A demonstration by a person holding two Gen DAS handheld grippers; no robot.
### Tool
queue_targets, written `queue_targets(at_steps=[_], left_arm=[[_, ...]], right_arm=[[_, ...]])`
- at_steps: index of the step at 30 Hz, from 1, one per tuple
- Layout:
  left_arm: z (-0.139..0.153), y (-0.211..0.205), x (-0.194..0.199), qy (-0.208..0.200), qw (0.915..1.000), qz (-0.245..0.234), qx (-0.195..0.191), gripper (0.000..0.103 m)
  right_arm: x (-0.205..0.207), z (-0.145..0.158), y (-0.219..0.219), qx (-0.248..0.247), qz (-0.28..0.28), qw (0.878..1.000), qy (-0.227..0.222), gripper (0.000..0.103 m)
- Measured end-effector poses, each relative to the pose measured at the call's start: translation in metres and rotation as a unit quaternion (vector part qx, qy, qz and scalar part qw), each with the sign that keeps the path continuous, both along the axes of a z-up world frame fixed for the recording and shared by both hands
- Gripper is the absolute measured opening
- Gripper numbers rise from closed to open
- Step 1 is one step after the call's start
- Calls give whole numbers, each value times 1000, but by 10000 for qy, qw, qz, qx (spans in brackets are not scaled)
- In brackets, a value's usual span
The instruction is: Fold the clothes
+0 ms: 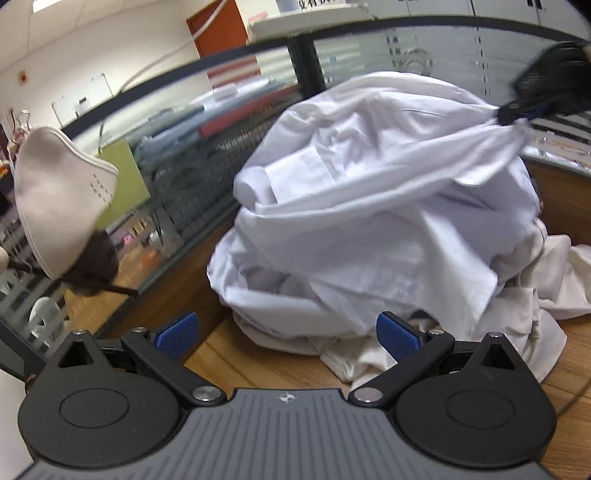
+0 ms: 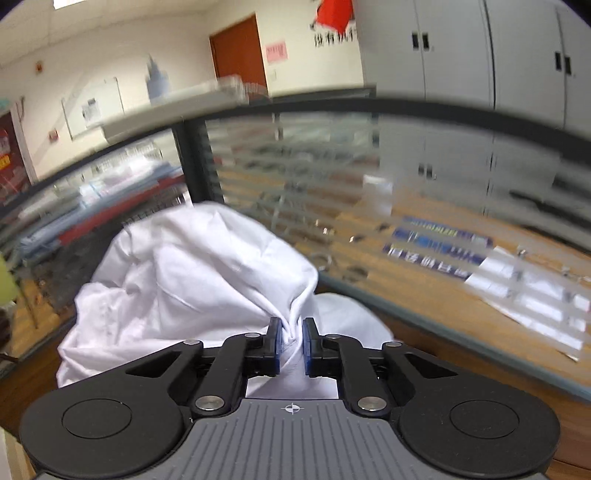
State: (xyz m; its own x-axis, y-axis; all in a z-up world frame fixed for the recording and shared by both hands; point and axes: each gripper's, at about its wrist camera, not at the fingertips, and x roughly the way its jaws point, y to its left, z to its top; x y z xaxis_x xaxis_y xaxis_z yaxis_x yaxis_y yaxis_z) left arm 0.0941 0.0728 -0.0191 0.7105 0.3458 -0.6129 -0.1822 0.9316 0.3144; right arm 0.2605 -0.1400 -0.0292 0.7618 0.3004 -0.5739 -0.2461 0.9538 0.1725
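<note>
I look out over a wood-grain counter (image 2: pixel 436 295) fenced by a frosted glass partition (image 2: pixel 332 177) with a dark top rail. Beyond it the cream wall (image 2: pixel 177 48) carries a brown door (image 2: pixel 240 55) with a pink notice (image 2: pixel 276 51) beside it, and a whiteboard (image 2: pixel 94 105) further left. Tall grey cabinets (image 2: pixel 461 55) fill the right side. A ceiling light panel (image 1: pixel 46 4) glows overhead. Past the glass on the left, a yellow-green panel (image 1: pixel 127 170) stands.

Office: wood desk (image 1: pixel 258 365) w/ frosted glass partition (image 2: pixel 406 177), grey metal cabinets (image 2: pixel 461 55), whiteboard (image 2: pixel 92 107), brown door (image 2: pixel 240 51).
</note>
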Motion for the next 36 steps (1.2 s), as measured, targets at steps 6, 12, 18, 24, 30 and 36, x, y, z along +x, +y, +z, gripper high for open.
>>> queue_targets(at_steps=[6, 12, 18, 24, 30, 36], left_arm=[[11, -4, -11, -224, 9996, -193, -18, 103], [18, -18, -27, -359, 9974, -623, -64, 103], [17, -36, -32, -288, 9924, -1180, -170, 103], [12, -62, -34, -132, 9826, -1833, -277, 103], [4, -98, -41, 180, 9598, -2688, -785, 103], [-11, -136, -55, 636, 9235, -3522, -1385, 103]], right_arm=[[-67, 31, -46, 208, -285, 9990, -286, 13], [-137, 55, -112, 292, -1042, 9932, -426, 13], [-199, 60, -187, 49, -2026, 9792, -121, 13], [-255, 28, -256, -308, -3139, 9471, 600, 13], [-308, -12, -316, -919, -4029, 9024, 1220, 12], [-340, -44, -352, -1113, -4296, 8818, 1594, 13]])
